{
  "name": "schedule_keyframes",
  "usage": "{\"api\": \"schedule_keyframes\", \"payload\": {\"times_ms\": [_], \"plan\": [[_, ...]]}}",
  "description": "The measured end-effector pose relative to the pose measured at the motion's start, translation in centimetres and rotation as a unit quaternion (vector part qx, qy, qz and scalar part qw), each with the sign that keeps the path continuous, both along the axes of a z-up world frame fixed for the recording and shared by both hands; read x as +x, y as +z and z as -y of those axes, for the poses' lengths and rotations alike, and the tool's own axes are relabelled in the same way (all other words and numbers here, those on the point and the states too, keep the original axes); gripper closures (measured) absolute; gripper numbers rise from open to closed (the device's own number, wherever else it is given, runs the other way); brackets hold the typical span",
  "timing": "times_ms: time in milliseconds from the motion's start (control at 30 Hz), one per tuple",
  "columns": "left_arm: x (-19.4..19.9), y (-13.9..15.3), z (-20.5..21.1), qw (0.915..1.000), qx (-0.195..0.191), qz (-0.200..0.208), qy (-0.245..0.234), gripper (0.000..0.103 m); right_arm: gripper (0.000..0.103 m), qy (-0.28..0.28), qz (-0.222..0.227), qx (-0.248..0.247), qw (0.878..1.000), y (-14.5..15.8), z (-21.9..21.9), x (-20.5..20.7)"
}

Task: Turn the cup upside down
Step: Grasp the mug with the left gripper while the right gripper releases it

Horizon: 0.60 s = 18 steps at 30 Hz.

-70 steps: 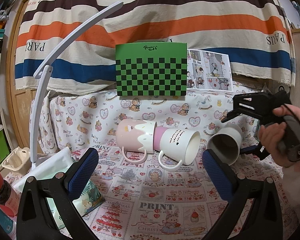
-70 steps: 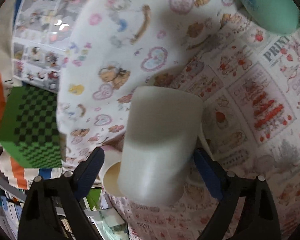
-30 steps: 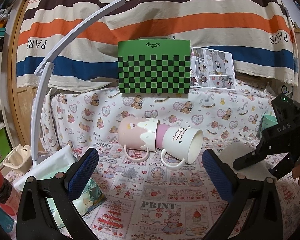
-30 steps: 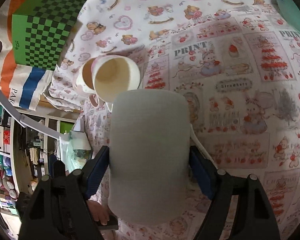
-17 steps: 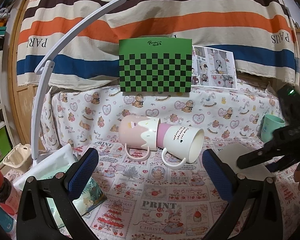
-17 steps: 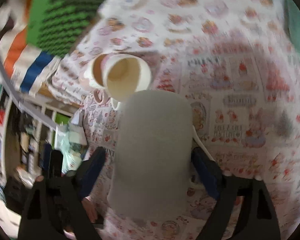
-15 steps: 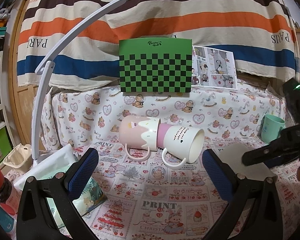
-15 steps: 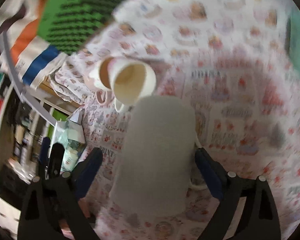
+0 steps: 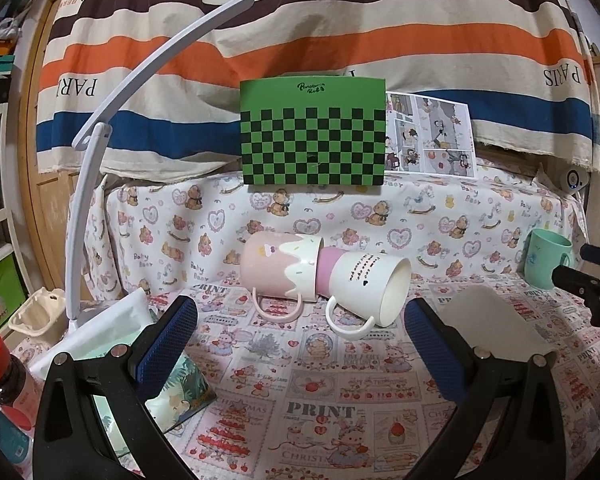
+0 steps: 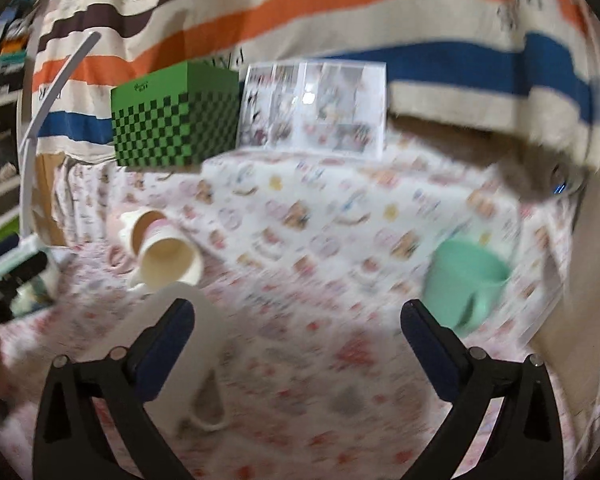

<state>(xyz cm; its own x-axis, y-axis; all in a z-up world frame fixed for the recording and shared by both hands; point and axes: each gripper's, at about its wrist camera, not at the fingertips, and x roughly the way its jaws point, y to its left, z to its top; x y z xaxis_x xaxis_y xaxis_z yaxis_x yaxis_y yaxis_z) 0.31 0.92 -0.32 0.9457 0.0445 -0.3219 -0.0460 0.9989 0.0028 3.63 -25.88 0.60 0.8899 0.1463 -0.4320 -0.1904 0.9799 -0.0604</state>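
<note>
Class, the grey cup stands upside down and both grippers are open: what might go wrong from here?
1. The right gripper hangs open, its left finger close beside the grey cup; a careless sweep may topple it.
2. The mint cup stands near its other finger and might get knocked.

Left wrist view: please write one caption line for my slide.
Grey cup stands upside down on the printed tablecloth, beside two nested mugs lying sideways.
</note>
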Motion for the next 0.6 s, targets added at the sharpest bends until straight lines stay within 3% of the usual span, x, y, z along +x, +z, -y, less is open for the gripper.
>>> {"api": "schedule_keyframes", "payload": {"times_ms": [233,467,600], "plan": [[-0.1,0.0,0.1,0.9999,0.003,0.002,0.012,0.000,0.000,-0.004,0.051,-0.011,0.999,0.0,0.8,-0.8],[0.5,0.0,0.8,0.9996,0.010,-0.015,0.020,0.000,0.000,-0.003,0.067,-0.005,0.998,-0.3,1.1,-1.3],[0.8,1.4,2.1,0.9996,-0.005,-0.026,-0.013,0.000,0.000,-0.018,0.060,0.016,0.998,-0.4,2.1,-1.1]]}}
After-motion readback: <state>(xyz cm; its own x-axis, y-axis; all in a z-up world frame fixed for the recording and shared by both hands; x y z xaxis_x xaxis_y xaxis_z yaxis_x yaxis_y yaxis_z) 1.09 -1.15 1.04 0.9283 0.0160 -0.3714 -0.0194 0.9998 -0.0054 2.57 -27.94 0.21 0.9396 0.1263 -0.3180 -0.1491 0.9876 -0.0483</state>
